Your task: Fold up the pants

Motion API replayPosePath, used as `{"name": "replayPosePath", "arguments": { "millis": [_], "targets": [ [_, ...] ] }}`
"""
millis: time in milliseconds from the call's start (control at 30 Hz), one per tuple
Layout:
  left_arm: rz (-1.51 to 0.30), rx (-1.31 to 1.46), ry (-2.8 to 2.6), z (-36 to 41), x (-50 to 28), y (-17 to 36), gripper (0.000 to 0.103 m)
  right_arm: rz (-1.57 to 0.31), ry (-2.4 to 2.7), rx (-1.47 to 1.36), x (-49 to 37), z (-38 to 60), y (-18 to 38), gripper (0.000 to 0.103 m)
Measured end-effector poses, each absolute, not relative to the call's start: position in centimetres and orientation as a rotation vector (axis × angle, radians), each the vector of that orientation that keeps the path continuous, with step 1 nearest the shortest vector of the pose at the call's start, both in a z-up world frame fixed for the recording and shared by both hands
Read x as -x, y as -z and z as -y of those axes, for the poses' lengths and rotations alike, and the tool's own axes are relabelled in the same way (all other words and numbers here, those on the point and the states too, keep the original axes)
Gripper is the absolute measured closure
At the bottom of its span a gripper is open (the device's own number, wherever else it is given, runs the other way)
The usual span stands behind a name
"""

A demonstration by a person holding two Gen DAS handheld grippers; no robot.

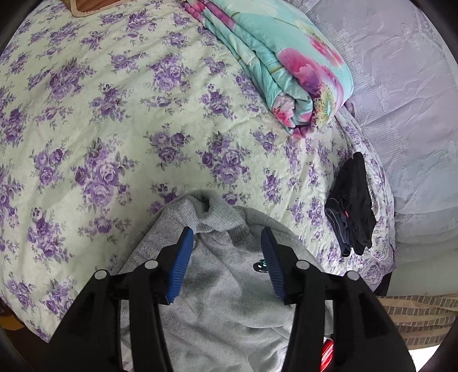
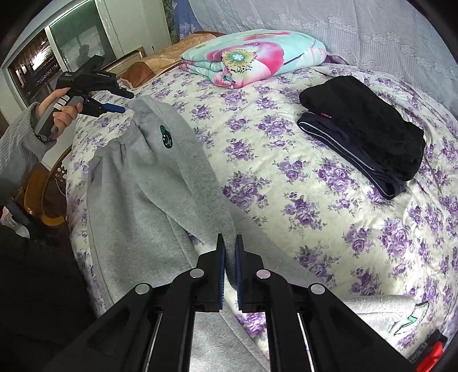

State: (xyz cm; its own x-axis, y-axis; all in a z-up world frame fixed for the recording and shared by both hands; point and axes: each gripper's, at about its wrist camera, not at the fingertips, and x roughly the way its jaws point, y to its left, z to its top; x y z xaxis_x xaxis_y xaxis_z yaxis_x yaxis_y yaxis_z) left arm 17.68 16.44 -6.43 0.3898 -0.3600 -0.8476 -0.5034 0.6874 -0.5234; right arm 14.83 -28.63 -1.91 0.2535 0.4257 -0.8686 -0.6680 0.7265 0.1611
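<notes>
Jaws spread on the left gripper above the soft grey fleece pants on the floral bed quilt; the right gripper pinches a ribbed cuff. Limp, light cloth, probably best held at waistband and cuffs.

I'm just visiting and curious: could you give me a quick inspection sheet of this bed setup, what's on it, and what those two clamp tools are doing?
Surface: bed with purple-flowered cover.
Job's things: grey pants draped over the bed's near edge.
Clutter: folded dark clothes; folded floral quilt; light garment at lower right.
Grippers: left gripper open above the grey pants; right gripper shut on grey pants.
Cables: nothing seen.
Surroundings: lace curtain, window.
</notes>
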Motion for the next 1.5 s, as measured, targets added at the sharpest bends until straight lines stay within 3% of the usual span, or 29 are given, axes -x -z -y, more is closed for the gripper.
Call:
{"name": "replayPosePath", "arguments": {
  "millis": [167,533,667,767,1133,1300,1500],
  "targets": [
    [-1.217,0.965,-0.116,-16.2,-18.2,8.8,0.061,-1.085,-0.755,0.262,-13.9,28.5,1.7,0.097],
    [-1.183,1.027,-0.103,-16.8,-18.4,7.6,0.061,-1.093,-0.753,0.272,-10.7,28.4,1.8,0.097],
    [-1.183,1.038,-0.090,-16.6,-18.1,8.5,0.083,-1.090,-0.748,0.265,-9.8,28.5,1.6,0.097],
    [-1.164,1.066,-0.068,-17.0,-17.3,8.5,0.087,-1.083,-0.745,0.274,-9.2,28.5,1.2,0.097],
    [-1.119,0.984,0.171,-19.3,-10.5,3.6,0.088,-1.019,-0.744,0.299,-4.1,28.6,-2.3,0.097],
    [-1.149,0.932,0.208,-19.8,-6.6,5.3,0.088,-1.093,-0.770,0.328,0.5,27.2,0.0,0.097],
    [-1.254,0.943,0.137,-20.8,-4.0,10.9,0.088,-1.200,-0.744,0.273,3.3,26.2,5.3,0.097]
  ]
}}
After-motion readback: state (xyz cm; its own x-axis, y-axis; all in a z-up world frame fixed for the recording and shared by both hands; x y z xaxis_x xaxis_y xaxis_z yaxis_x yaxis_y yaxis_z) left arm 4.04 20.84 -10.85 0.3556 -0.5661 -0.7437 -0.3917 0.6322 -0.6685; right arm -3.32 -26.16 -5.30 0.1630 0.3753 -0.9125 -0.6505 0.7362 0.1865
